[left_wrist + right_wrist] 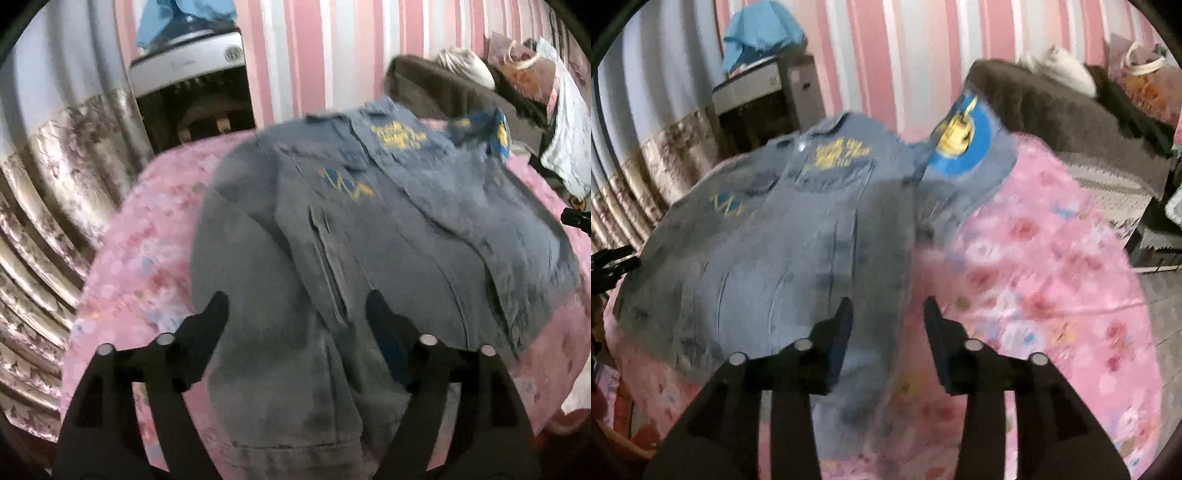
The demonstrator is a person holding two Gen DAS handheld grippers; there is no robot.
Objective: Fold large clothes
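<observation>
The left tongs (295,314) stand wide open with nothing between their fingers, poised over the near hem of a denim jacket (369,229). The jacket lies front side up on a bed covered with a pink floral sheet (147,236), stretching away from these tongs toward the collar, with yellow lettering on the chest ahead and slightly to the right.

The right tongs (886,314) are also parted and grip nothing; their left finger sits over the jacket's (768,251) right edge and their right finger over the bare pink sheet (1052,258). Ahead of them and a little to the right, one sleeve lies turned outward, showing a round blue and yellow patch (964,144). Whether either pair of tongs touches the fabric cannot be told, as both views are blurred.

Beyond the jacket runs a pink striped wall (905,55), and a brown blanket (1052,103) lies far ahead to the right.
</observation>
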